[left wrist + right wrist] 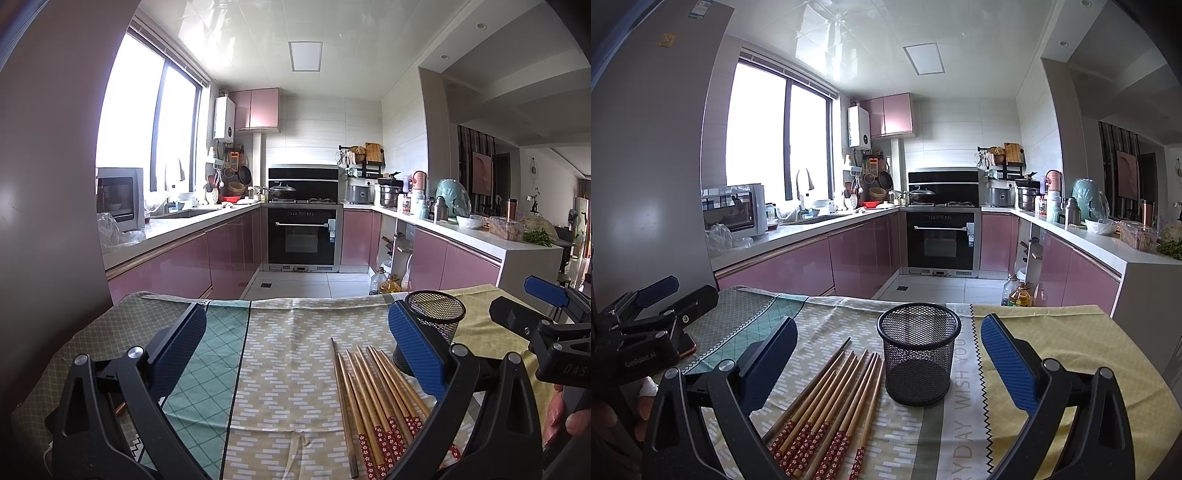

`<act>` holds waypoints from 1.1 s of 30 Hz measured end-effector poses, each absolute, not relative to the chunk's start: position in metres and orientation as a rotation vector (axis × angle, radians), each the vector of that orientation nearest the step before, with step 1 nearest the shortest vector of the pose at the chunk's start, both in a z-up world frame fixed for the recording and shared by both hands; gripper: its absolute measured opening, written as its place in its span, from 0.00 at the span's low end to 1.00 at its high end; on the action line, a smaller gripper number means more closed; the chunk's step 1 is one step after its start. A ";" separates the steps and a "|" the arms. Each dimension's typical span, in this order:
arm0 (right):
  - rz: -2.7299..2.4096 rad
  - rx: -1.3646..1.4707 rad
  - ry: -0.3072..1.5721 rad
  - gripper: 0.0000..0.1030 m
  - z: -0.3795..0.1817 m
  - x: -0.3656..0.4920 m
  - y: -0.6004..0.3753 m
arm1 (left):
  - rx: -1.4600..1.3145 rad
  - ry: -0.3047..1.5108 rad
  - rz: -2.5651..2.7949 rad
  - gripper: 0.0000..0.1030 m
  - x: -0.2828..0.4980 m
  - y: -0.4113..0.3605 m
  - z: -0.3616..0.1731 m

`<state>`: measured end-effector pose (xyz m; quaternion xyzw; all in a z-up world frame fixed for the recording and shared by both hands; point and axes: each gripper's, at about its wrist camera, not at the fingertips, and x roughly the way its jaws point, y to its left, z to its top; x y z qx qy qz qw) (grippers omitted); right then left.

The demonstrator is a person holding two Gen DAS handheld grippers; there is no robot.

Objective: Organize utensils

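Several wooden chopsticks [373, 402] with red flowered ends lie side by side on the patchwork tablecloth [288, 350]. A black mesh cup [436, 317] stands upright just right of them and looks empty. My left gripper [299, 343] is open above the cloth, its right finger over the chopsticks' right side. In the right wrist view the mesh cup [918, 354] stands between the fingers of my open right gripper [889, 325], with the chopsticks [827, 406] fanned at its left. Each gripper shows in the other's view: right gripper [517, 299], left gripper [683, 291].
The table's far edge drops to a tiled floor where oil bottles [1019, 291] stand. Pink kitchen cabinets and an oven [301, 236] lie beyond. A flat orange-edged object [689, 347] lies under the left gripper. A hand [565, 417] holds the right gripper's handle.
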<state>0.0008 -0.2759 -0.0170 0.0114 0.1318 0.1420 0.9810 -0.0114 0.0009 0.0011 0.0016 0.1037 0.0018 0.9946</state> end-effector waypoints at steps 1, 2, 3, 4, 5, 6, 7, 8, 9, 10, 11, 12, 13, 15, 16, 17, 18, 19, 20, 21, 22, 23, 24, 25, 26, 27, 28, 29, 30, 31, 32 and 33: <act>0.286 0.023 0.266 0.94 -0.017 0.001 -0.276 | 0.004 0.209 0.004 0.94 -0.011 0.001 0.001; 0.285 0.024 0.265 0.94 -0.017 0.001 -0.276 | 0.003 0.210 0.003 0.94 -0.011 0.001 0.001; 0.287 0.023 0.267 0.94 -0.017 0.001 -0.276 | 0.003 0.213 0.001 0.94 -0.011 0.001 0.000; 0.287 0.024 0.270 0.94 -0.018 0.001 -0.276 | 0.004 0.216 0.001 0.94 -0.011 0.000 0.000; 0.291 0.027 0.272 0.94 -0.019 0.000 -0.278 | 0.004 0.218 0.002 0.94 -0.010 0.000 -0.001; 0.296 0.029 0.277 0.94 -0.019 0.001 -0.278 | 0.004 0.223 0.000 0.94 -0.009 0.000 -0.001; 0.301 0.031 0.285 0.94 -0.019 0.002 -0.278 | 0.004 0.230 -0.002 0.94 -0.007 0.000 -0.002; 0.308 0.033 0.298 0.94 -0.021 0.004 -0.278 | 0.002 0.239 -0.005 0.94 -0.005 0.001 -0.001; 0.313 0.032 0.309 0.94 -0.021 0.006 -0.278 | 0.002 0.251 -0.009 0.94 -0.003 0.002 -0.002; 0.315 0.027 0.322 0.94 -0.023 0.007 -0.278 | 0.004 0.264 -0.009 0.94 0.000 0.003 -0.003; 0.320 0.022 0.339 0.94 -0.025 0.009 -0.278 | 0.007 0.279 -0.009 0.94 0.003 0.003 -0.005; 0.327 0.018 0.353 0.94 -0.027 0.011 -0.278 | 0.013 0.299 -0.011 0.94 0.006 0.004 -0.007; 0.338 0.014 0.375 0.94 -0.030 0.013 -0.278 | 0.021 0.323 -0.014 0.94 0.011 0.004 -0.010; 0.347 0.006 0.421 0.94 -0.037 0.020 -0.276 | 0.029 0.370 -0.023 0.94 0.020 0.006 -0.016; 0.354 0.001 0.450 0.93 -0.041 0.023 -0.275 | 0.031 0.399 -0.033 0.94 0.025 0.007 -0.020; 0.361 -0.002 0.479 0.93 -0.046 0.027 -0.274 | 0.036 0.420 -0.036 0.94 0.029 0.007 -0.024; 0.362 -0.006 0.500 0.92 -0.050 0.030 -0.273 | 0.045 0.441 -0.040 0.94 0.034 0.007 -0.028; 0.363 -0.013 0.538 0.88 -0.055 0.035 -0.271 | 0.060 0.468 -0.050 0.94 0.038 0.005 -0.033; 0.365 -0.017 0.561 0.86 -0.059 0.038 -0.270 | 0.071 0.486 -0.054 0.94 0.042 0.004 -0.037; 0.368 -0.019 0.585 0.80 -0.063 0.043 -0.269 | 0.085 0.507 -0.059 0.93 0.046 0.001 -0.042; 0.369 -0.022 0.607 0.76 -0.067 0.047 -0.268 | 0.099 0.535 -0.070 0.91 0.050 -0.001 -0.047; 0.373 -0.027 0.642 0.74 -0.072 0.053 -0.266 | 0.106 0.554 -0.078 0.89 0.055 -0.003 -0.051; 0.373 -0.030 0.662 0.70 -0.076 0.057 -0.265 | 0.115 0.579 -0.088 0.87 0.060 -0.005 -0.056; 0.373 -0.034 0.691 0.68 -0.081 0.062 -0.264 | 0.127 0.606 -0.098 0.86 0.066 -0.007 -0.062; 0.374 -0.035 0.719 0.66 -0.086 0.067 -0.262 | 0.138 0.627 -0.101 0.84 0.072 -0.009 -0.068; 0.377 -0.034 0.737 0.59 -0.090 0.070 -0.263 | 0.153 0.653 -0.102 0.81 0.077 -0.012 -0.073; 0.381 -0.033 0.759 0.56 -0.094 0.073 -0.261 | 0.164 0.681 -0.110 0.80 0.083 -0.014 -0.078; 0.384 -0.033 0.784 0.55 -0.098 0.078 -0.260 | 0.172 0.701 -0.116 0.78 0.086 -0.017 -0.082; 0.388 -0.032 0.795 0.53 -0.102 0.080 -0.259 | 0.179 0.725 -0.122 0.75 0.091 -0.018 -0.086; 0.394 -0.034 0.809 0.50 -0.105 0.082 -0.258 | 0.185 0.743 -0.125 0.75 0.095 -0.020 -0.089; 0.400 -0.038 0.822 0.49 -0.108 0.084 -0.256 | 0.191 0.761 -0.128 0.74 0.099 -0.021 -0.093; 0.404 -0.040 0.831 0.48 -0.111 0.086 -0.255 | 0.193 0.773 -0.131 0.72 0.101 -0.021 -0.095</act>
